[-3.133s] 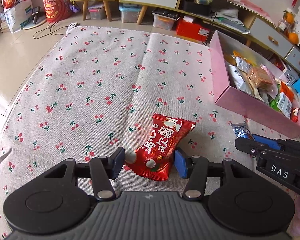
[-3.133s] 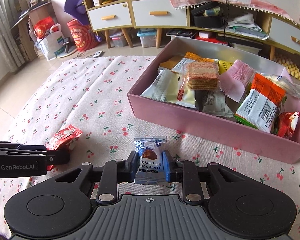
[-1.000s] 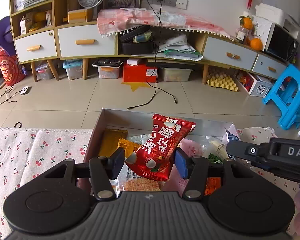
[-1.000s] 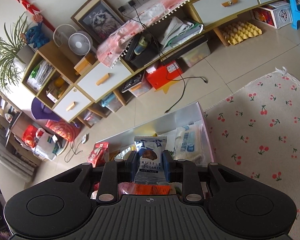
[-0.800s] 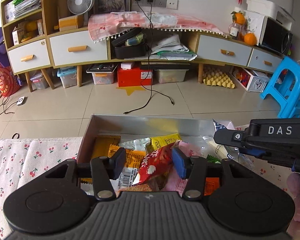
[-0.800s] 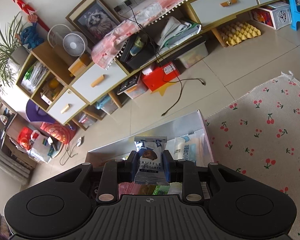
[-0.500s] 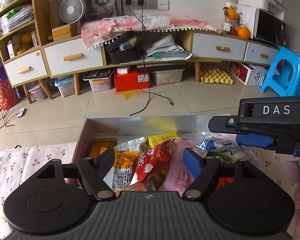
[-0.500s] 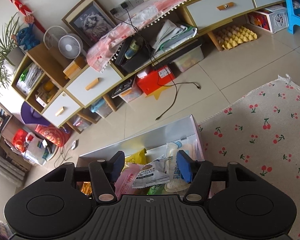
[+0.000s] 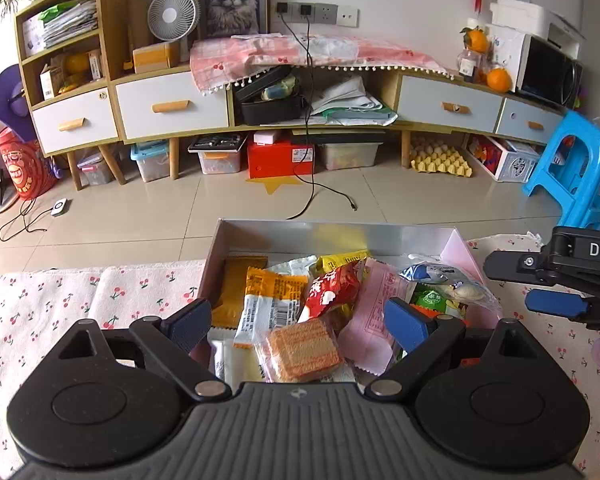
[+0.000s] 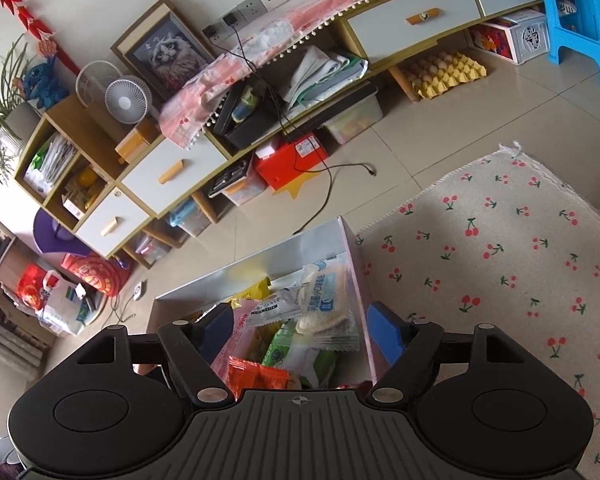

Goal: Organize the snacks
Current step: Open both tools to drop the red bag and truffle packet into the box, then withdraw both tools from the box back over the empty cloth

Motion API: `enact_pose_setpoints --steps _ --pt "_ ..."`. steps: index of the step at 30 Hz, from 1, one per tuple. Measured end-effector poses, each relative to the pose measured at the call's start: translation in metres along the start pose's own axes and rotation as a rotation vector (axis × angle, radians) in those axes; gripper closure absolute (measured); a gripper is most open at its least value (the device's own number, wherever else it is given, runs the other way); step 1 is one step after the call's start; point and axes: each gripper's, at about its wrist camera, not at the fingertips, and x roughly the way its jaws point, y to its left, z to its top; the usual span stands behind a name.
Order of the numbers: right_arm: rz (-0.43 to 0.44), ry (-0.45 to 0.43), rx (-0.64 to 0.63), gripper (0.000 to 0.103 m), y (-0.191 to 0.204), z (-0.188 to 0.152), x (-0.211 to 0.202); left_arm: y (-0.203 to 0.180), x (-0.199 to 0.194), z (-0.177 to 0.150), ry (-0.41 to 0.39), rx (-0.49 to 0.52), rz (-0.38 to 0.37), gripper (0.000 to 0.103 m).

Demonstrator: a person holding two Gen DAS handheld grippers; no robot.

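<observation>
We are hovering the left gripper (image 9: 298,322) over the pink box (image 9: 458,248), its jaws just having been opening and now standing wide with nothing between the pads. Below them the wafer pack (image 9: 304,350) is lying nearest, and the red snack packet (image 9: 332,290) is resting loose on the pile behind it. We are holding the right gripper (image 10: 300,326) over the same box, jaws likewise just opened and gripping nothing; the truffle chocolate bar (image 10: 278,308) is lying free among the packets beneath, beside a blue-and-white cracker pack (image 10: 326,292). The box is sitting on the cherry-print cloth (image 10: 500,248). Beyond it we are seeing tiled floor (image 9: 160,216), then the low cabinet (image 9: 172,104) against the wall.
</observation>
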Motion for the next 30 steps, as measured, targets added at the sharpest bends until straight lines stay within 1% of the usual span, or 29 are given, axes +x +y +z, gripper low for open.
enact_pose_setpoints --steps 1,4,7,15,17,20,22,26,30 --pt "-0.008 0.002 0.002 0.022 -0.003 -0.002 -0.005 0.001 -0.004 -0.002 0.002 -0.009 -0.001 0.008" --pt "-0.02 0.006 0.004 0.019 -0.006 -0.008 -0.019 0.004 -0.014 -0.007 0.011 -0.032 0.005 0.004" --pt "-0.034 0.006 -0.022 0.016 -0.005 -0.016 -0.034 0.006 -0.024 -0.013 0.02 -0.05 0.009 0.001" --pt "-0.049 0.012 -0.09 0.012 0.001 -0.047 -0.066 0.014 -0.048 -0.034 0.068 -0.075 0.027 0.001" --pt "-0.045 0.027 -0.095 0.011 0.001 -0.055 -0.07 0.018 -0.054 -0.041 0.077 -0.089 0.029 0.001" --pt "-0.058 0.055 -0.116 0.011 0.004 -0.065 -0.075 0.025 -0.059 -0.051 0.107 -0.119 0.012 0.001" --pt "-0.067 0.065 -0.131 0.011 0.005 -0.071 -0.078 0.029 -0.061 -0.057 0.125 -0.131 0.017 0.001" --pt "-0.073 0.091 -0.146 0.011 0.008 -0.083 -0.085 0.037 -0.069 -0.069 0.128 -0.147 0.039 0.001" --pt "-0.105 0.134 -0.161 0.011 0.014 -0.096 -0.086 0.043 -0.073 -0.08 0.155 -0.186 0.02 0.001"
